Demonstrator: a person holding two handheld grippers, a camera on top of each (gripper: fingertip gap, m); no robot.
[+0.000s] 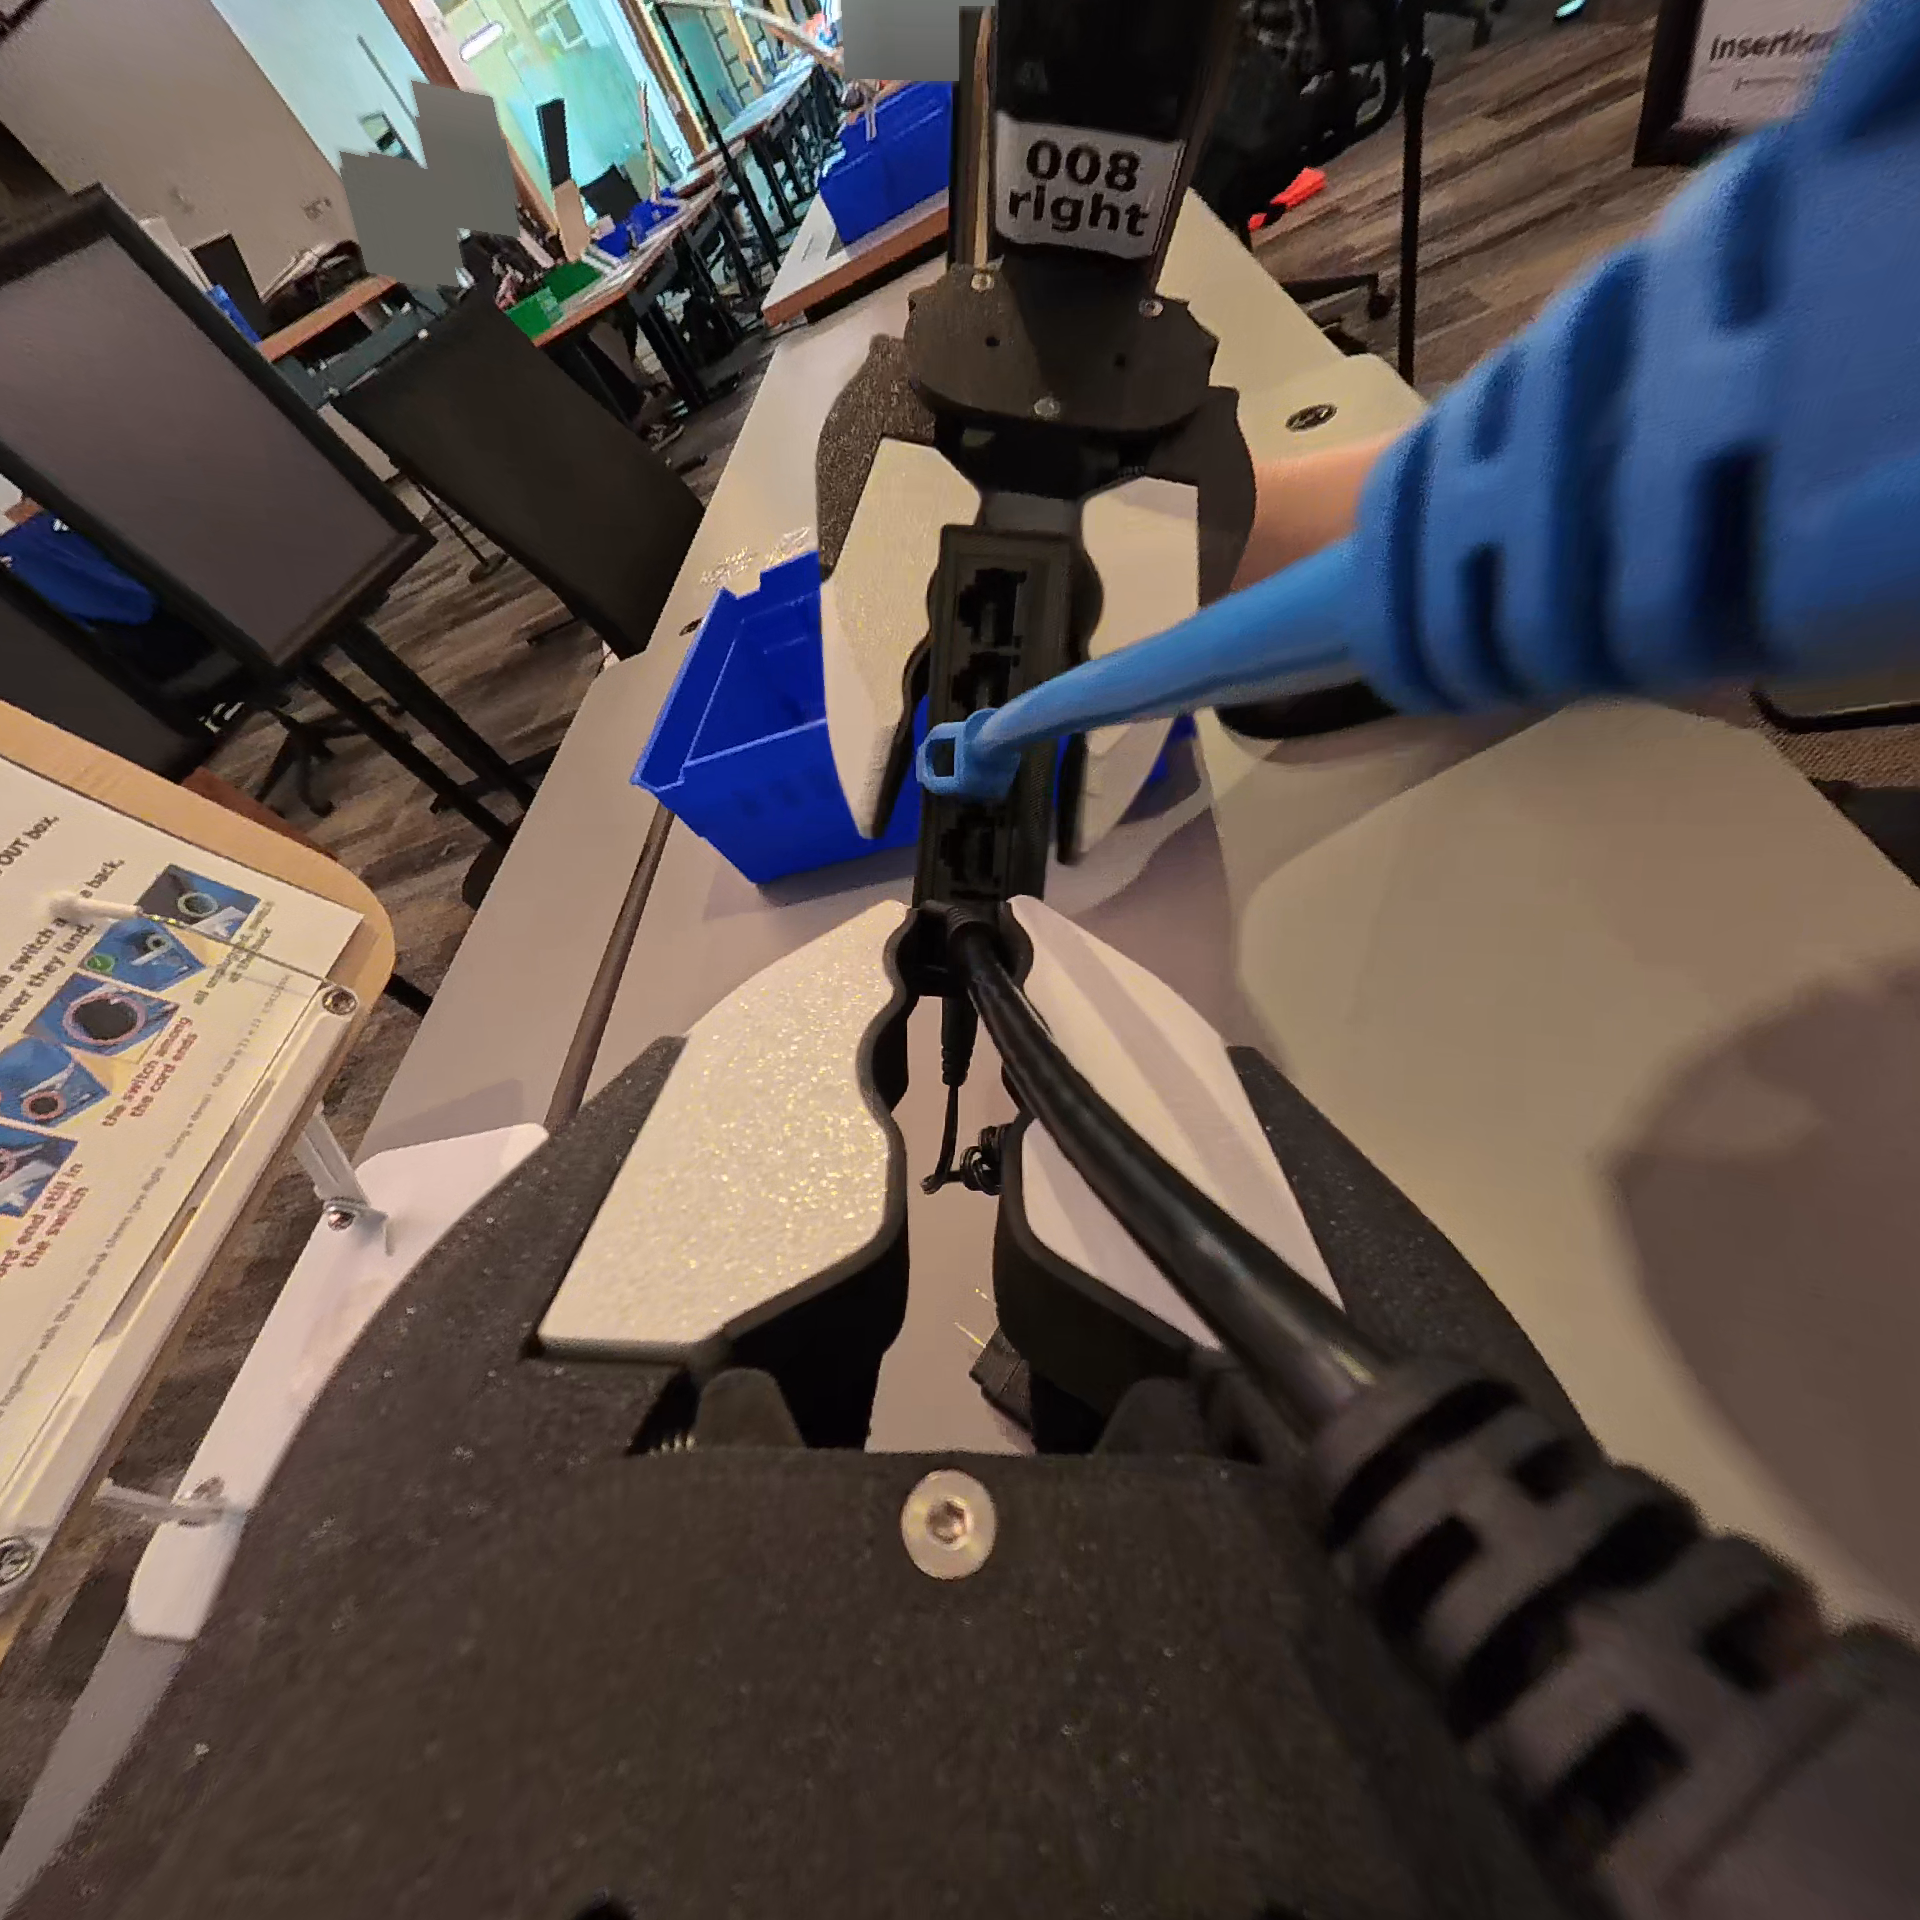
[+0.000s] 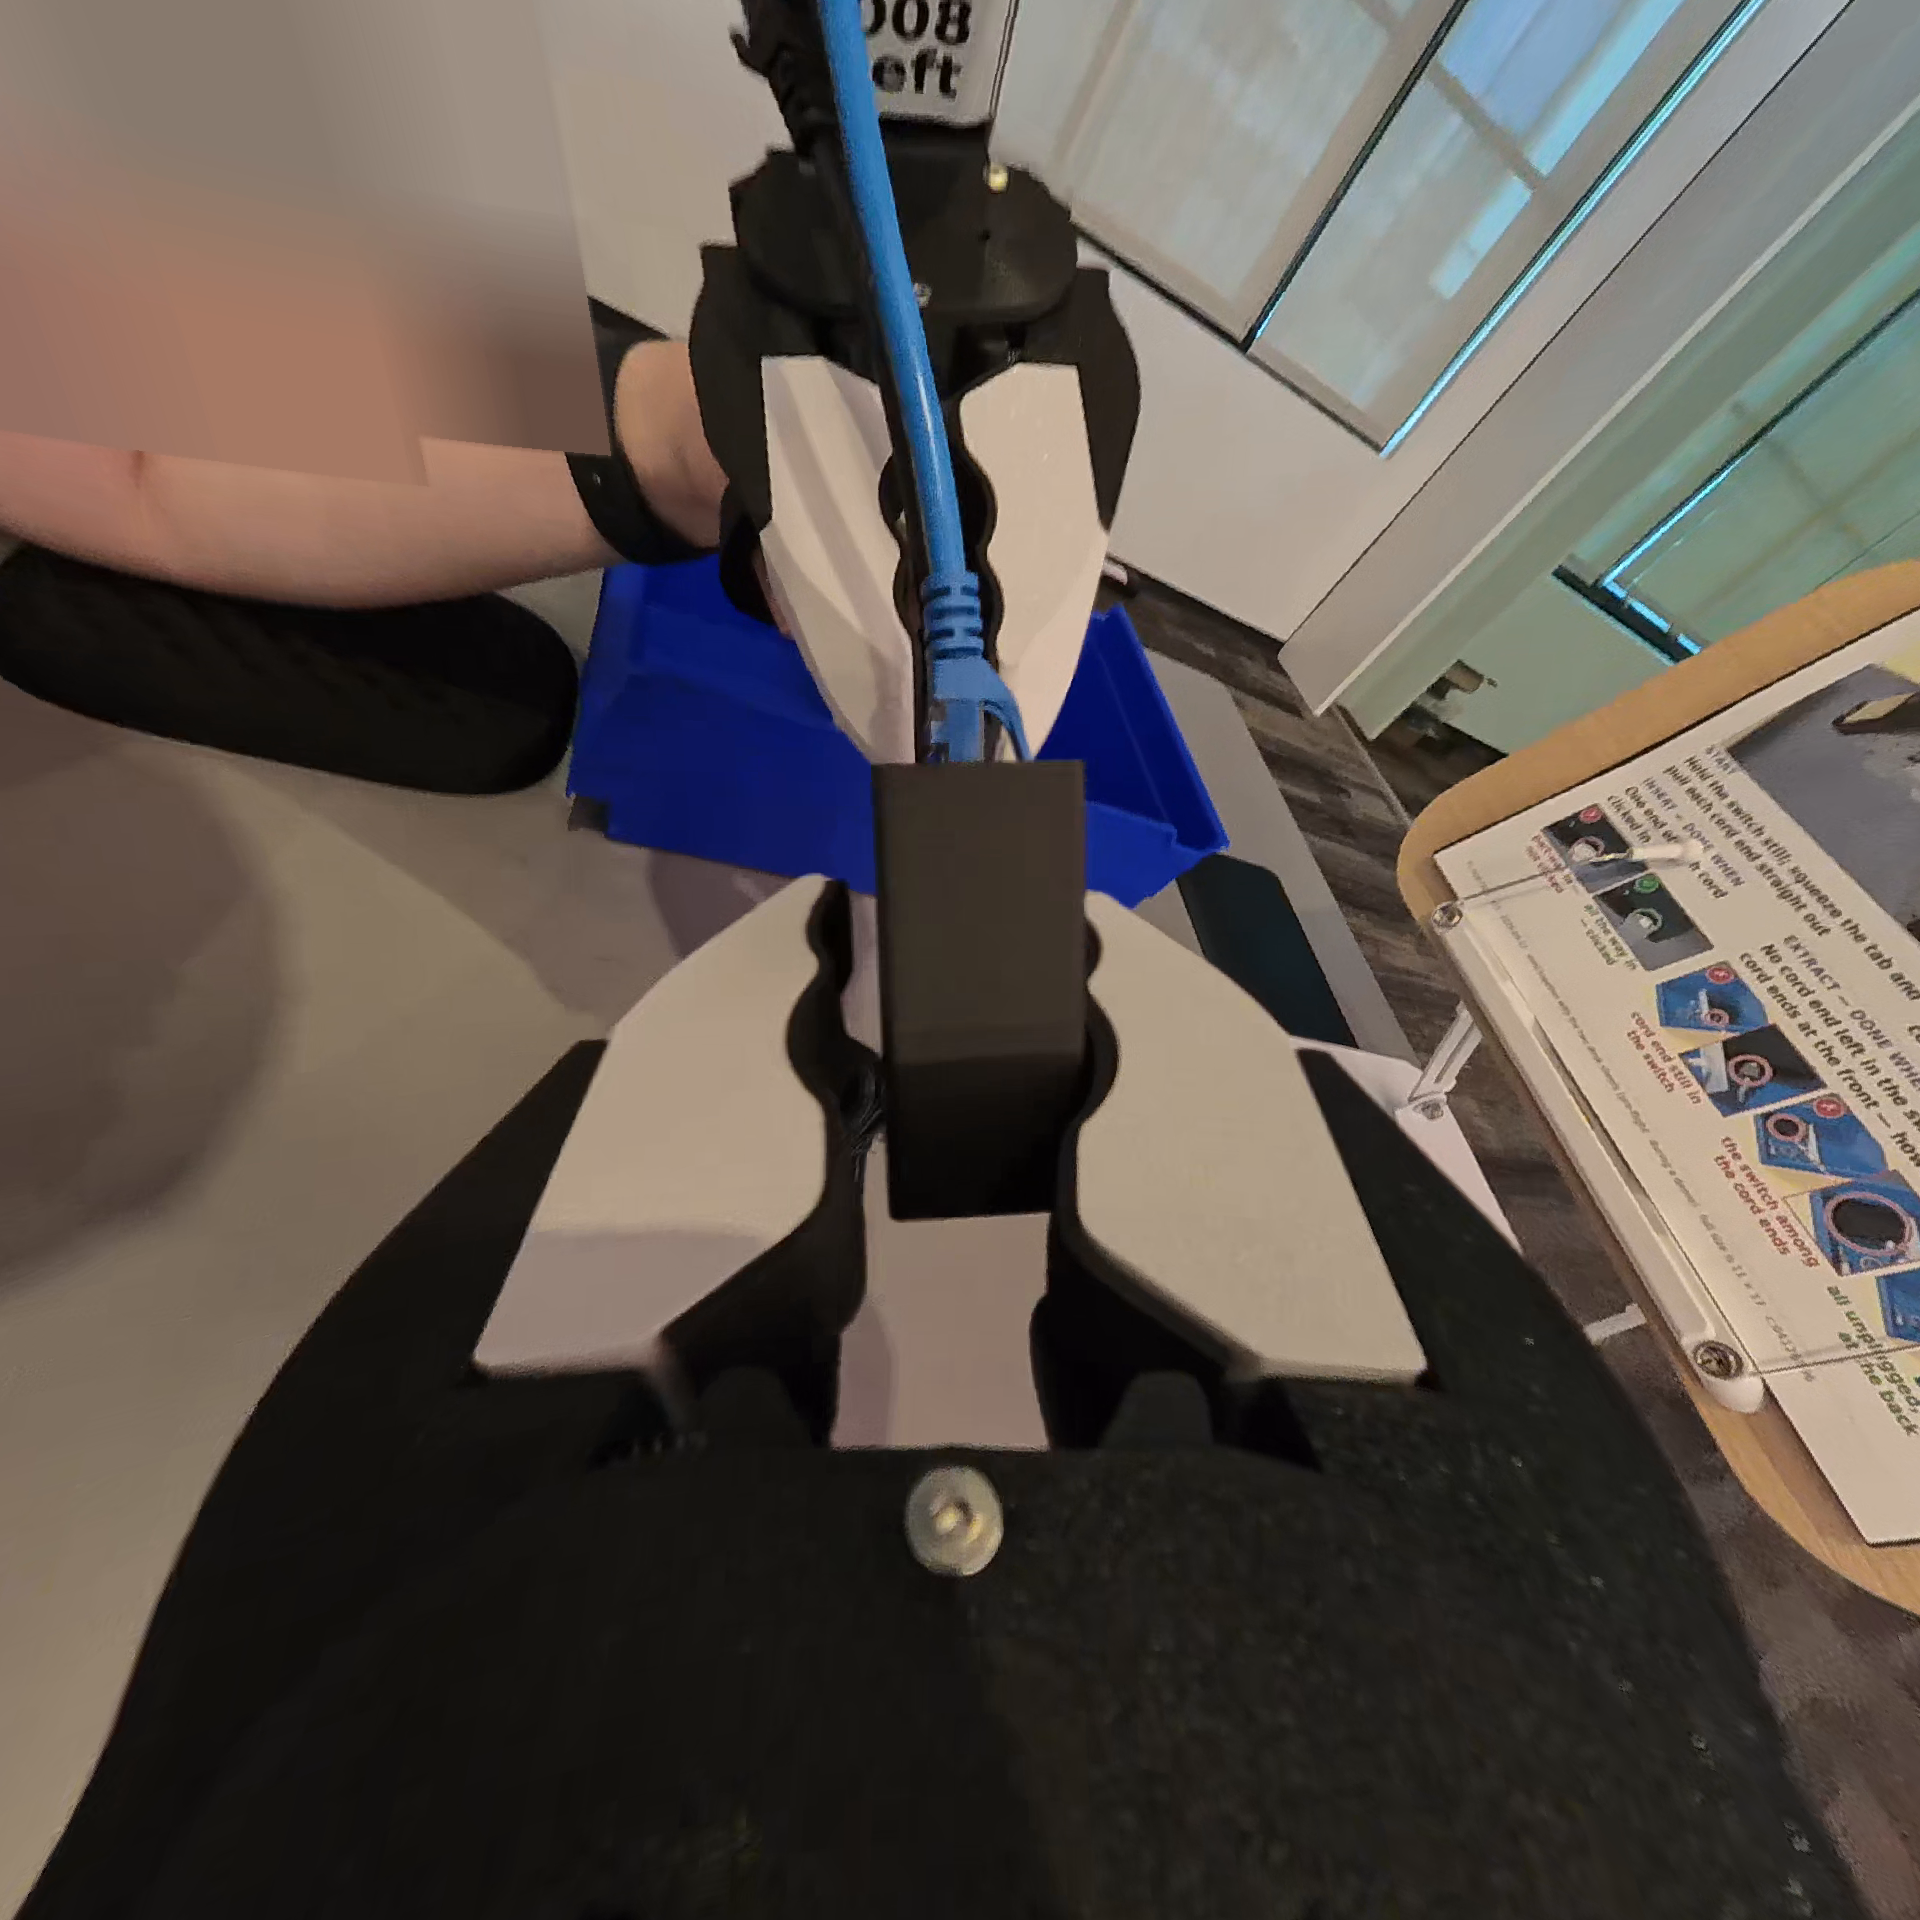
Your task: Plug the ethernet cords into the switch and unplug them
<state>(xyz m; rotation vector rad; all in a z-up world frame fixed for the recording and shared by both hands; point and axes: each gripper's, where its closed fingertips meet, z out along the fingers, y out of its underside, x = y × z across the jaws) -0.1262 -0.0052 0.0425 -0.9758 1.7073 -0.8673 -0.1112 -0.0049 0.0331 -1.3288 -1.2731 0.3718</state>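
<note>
Our left gripper (image 1: 956,925) is clamped by its fingertips on the plug end of a black cord (image 1: 1143,1174). The cord runs back between the fingers and off past the gripper's right side. That plug meets the near end of the black switch (image 1: 987,727), which hangs above the table just beyond the fingertips, its row of ports turned towards us.

A blue ethernet cord (image 1: 1143,686) comes in from the right, and its plug sits in one of the middle ports. Past it, our right gripper (image 2: 956,894) faces the left one and is closed on the switch, one finger along each long side.

Below and behind the switch, left of the right gripper's fingers, we see a blue bin (image 1: 748,769) on the table. The fingers cover much of its inside, and we cannot tell what lies in it.

The table (image 1: 665,935) is pale grey and smooth. Left of the left gripper, an illustrated instruction sheet (image 1: 156,1091) lies on a wooden board under a clear cover.

Beyond the table edge we see wood-look floor (image 1: 436,665), a black chair (image 1: 520,457) and a dark framed panel (image 1: 156,416). Farther back are rows of desks carrying more blue bins.

In the right wrist view, a person's forearm (image 2: 312,499) reaches in behind the left gripper, and white-framed glass doors (image 2: 1455,208) stand beyond it.
</note>
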